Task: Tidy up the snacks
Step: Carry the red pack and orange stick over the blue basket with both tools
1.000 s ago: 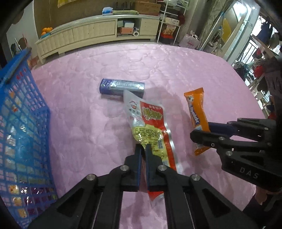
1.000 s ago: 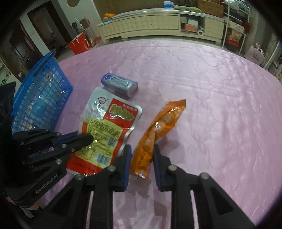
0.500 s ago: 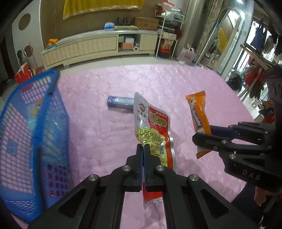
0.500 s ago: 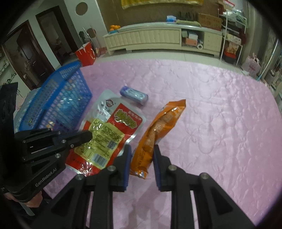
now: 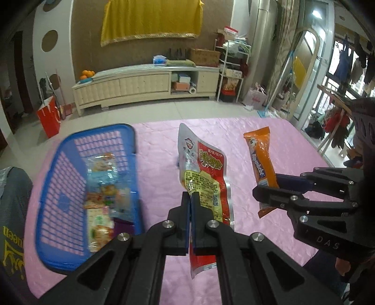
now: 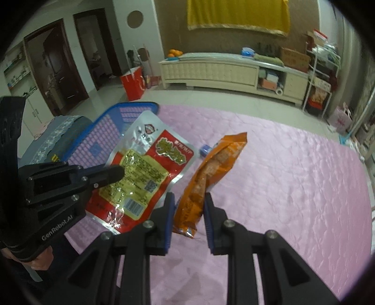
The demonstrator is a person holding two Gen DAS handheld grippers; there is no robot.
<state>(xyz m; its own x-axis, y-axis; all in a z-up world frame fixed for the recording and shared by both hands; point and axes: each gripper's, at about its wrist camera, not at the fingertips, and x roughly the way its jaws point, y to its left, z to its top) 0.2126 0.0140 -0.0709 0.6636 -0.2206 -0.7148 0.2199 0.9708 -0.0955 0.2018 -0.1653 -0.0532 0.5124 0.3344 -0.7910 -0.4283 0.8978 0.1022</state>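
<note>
Pink quilted table cover (image 5: pixel 159 140) underneath, cluttered living room behind with a long cream cabinet (image 5: pixel 145 82) and a yellow cloth (image 5: pixel 152 18) on the wall.

Left gripper (image 5: pixel 191 199) pressed flat together, pinching the red and silver pouch (image 5: pixel 206 173) somewhere below its middle, well clear of the table. Right gripper (image 6: pixel 188 204) clamped only partway, squeezing the orange snack pack (image 6: pixel 211 173) near its lower end, also lifted.

Blue basket (image 5: pixel 103 131) sitting just left of the left gripper, already holding a few packets (image 5: pixel 103 190). Small blue pack (image 6: pixel 205 149) barely peeking out on the cover beyond the right gripper, mostly hidden behind the orange one.

Long axes: pouch running away from the left gripper, top edge pointing forward and up, bottom edge drooping back under the jaws. Orange pack doing the same from the right gripper, far end tilted up and a bit to the right, short tail hanging below the pads.

Possible trouble, just guessing: slick foil plus a thin pinch, so easy for the pouch to swing or slide out on the way over. Orange pack looking soft and lumpy, so likely to sag or twist. Both grippers close side by side, so could bump heading for the same basket. Long pouch could also catch the basket rim if brought in too low.
</note>
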